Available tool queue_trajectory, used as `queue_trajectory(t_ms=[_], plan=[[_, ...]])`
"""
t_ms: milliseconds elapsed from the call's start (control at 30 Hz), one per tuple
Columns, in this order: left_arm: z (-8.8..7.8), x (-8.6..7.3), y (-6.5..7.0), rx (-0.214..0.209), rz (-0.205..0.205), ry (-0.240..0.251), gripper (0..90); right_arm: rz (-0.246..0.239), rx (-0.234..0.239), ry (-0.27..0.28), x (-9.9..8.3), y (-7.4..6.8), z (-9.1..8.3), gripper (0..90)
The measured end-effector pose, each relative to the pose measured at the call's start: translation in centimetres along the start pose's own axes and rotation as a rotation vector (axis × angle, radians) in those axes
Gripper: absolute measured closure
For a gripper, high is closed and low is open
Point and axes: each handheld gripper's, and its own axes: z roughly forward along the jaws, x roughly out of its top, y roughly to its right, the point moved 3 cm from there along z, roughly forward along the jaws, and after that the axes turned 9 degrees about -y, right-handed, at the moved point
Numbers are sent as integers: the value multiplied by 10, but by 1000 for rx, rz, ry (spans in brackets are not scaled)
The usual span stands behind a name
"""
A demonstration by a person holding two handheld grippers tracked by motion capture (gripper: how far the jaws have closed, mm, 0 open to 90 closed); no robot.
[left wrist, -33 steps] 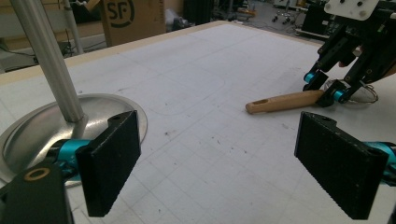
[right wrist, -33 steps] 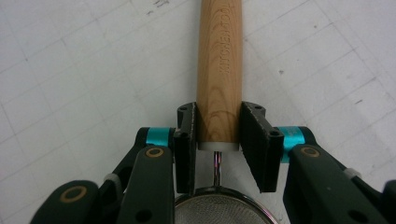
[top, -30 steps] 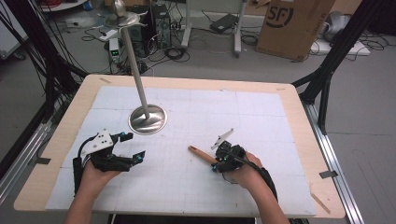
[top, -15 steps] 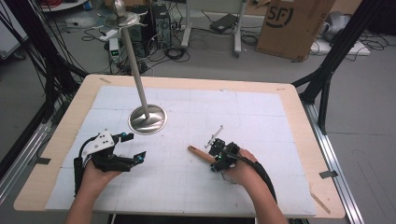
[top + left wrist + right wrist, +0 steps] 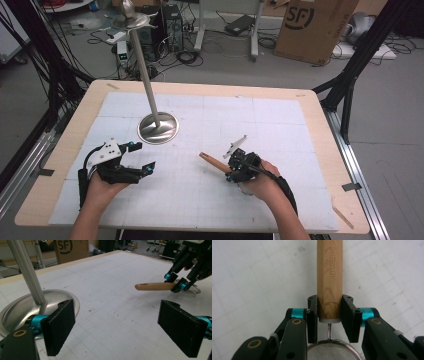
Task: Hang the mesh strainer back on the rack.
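Note:
A small strainer with a light wooden handle [image 5: 212, 161] sits at the front right of the mat. My right gripper [image 5: 231, 170] is shut on the handle's near end. In the right gripper view, both pads press the handle [image 5: 330, 277], and the wire mesh bowl [image 5: 332, 351] lies just behind the jaws. My left gripper [image 5: 144, 156] rests at the front left, open and holding nothing, beside the steel stand base [image 5: 158, 128]. In the left gripper view, its jaws [image 5: 121, 327] stand wide apart, with the handle [image 5: 153, 286] and the right gripper [image 5: 178, 283] beyond them.
A slanted metal pole [image 5: 145, 75] rises from the round base toward the back left. The white gridded mat [image 5: 280, 115] covers the wooden table [image 5: 320, 100]. Cables, a cardboard box [image 5: 312, 25] and black frame legs stand on the floor behind.
The right gripper has edged slightly to the left with the strainer handle still in its jaws. The left hand has not moved.

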Motion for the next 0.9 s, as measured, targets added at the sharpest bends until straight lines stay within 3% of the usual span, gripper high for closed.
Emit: queue_trajectory(t_ms=[200,467,900], plan=[[-1,1,1,-1,-1,7,151,-2,-6,112,1,3,-15,684],[-1,0,-1,-3,-2,10,151,43,-1,283,1,9,-37,685],[-2,1,0,-5,-4,15,150,36,17,516,6,18,-72,685]])
